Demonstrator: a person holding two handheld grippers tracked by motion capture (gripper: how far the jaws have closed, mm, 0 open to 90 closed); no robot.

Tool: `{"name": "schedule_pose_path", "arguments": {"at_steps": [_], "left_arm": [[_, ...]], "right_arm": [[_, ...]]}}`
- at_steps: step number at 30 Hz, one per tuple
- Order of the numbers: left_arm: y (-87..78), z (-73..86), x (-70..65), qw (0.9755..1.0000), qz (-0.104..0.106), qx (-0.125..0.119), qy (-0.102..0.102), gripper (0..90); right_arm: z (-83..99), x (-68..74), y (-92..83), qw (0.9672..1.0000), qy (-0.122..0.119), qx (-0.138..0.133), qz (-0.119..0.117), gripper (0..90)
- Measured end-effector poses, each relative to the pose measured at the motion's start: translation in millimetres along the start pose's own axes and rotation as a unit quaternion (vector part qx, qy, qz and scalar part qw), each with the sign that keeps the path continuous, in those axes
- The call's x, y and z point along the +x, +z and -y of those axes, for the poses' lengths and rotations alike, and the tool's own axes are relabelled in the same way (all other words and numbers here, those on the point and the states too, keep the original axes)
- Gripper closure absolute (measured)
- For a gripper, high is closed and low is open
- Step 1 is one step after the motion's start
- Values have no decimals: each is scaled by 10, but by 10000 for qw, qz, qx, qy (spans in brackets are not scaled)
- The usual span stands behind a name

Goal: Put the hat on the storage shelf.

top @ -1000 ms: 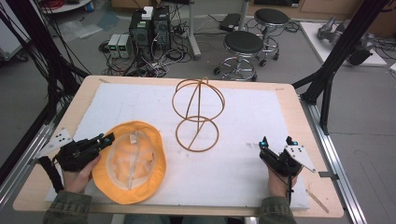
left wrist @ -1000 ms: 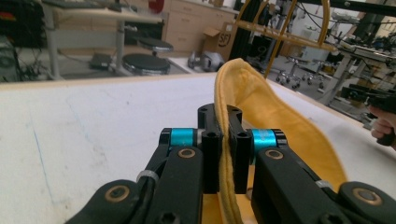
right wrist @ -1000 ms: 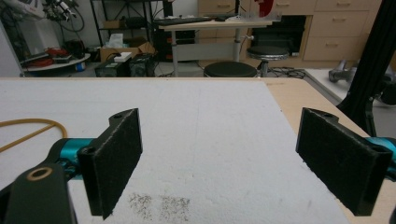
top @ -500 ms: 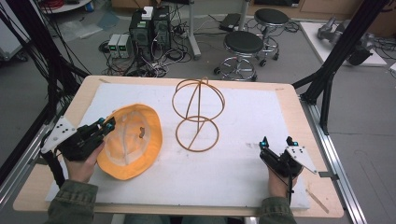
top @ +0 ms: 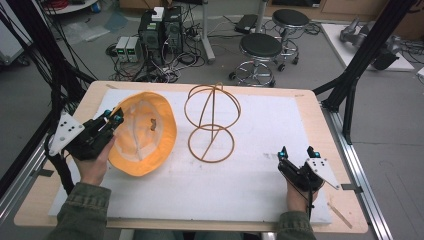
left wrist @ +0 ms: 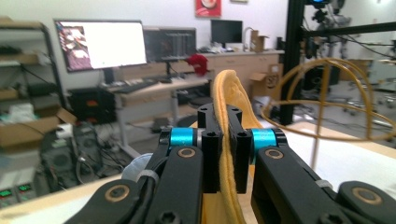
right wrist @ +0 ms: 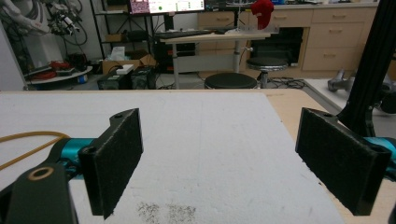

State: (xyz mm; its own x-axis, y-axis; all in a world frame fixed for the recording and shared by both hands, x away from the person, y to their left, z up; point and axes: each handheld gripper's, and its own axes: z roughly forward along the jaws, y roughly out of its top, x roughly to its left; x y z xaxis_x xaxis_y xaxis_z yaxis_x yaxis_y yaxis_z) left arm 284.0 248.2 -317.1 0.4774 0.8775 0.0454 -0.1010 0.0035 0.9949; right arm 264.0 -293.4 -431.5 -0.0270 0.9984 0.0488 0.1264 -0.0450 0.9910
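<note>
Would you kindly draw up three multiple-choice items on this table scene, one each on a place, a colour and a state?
1. Where does the wire stand sit relative to the hat?
A. at its right
B. at its left
C. on top of it

2. What colour is the hat?
A. blue
B. orange-yellow
C. black

3. How do the right gripper's jaws stand?
A. shut on the hat
B. shut on the stand
C. open

Answers: 1 A, the high view shows it there. 2 B, its brim shows orange-yellow in the left gripper. 3 C, the pads stand wide apart over bare board.
</note>
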Motion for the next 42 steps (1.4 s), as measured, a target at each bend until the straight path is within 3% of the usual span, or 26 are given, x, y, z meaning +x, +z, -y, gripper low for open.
{"name": "schedule_pose_path", "arguments": {"at_steps": [4,7,11,21,27,30,36,40,42], "left_arm": [[55,-59,23,9998,-146,-138,-10,866],[98,-106,55,9994,-175,-254,-169,866],[165,-187,116,9994,-218,-254,-85,867],[293,-414,226,9972,-470,-566,98,866],[410,-477,268,9959,-568,-698,58,866],[512,-512,241,9948,-527,-861,-127,867],[801,-632,119,9951,-532,-825,145,867],[1016,-699,102,9945,-559,-890,-19,867],[1206,-747,88,9942,-622,-877,-9,867]], "right_arm": [[1,-12,7,10000,21,10,10,140],[-2,-28,9,10000,54,-18,73,144],[-6,-40,1,9999,84,-31,119,144],[-11,-36,-11,9998,55,-105,185,143],[-11,-31,-10,9997,71,-116,183,143],[-10,-29,-10,9998,60,-114,166,143],[-8,-15,-10,9999,52,-88,88,143],[-2,-20,3,9999,107,-69,22,143],[-3,-26,0,9998,171,-59,5,142]]}}
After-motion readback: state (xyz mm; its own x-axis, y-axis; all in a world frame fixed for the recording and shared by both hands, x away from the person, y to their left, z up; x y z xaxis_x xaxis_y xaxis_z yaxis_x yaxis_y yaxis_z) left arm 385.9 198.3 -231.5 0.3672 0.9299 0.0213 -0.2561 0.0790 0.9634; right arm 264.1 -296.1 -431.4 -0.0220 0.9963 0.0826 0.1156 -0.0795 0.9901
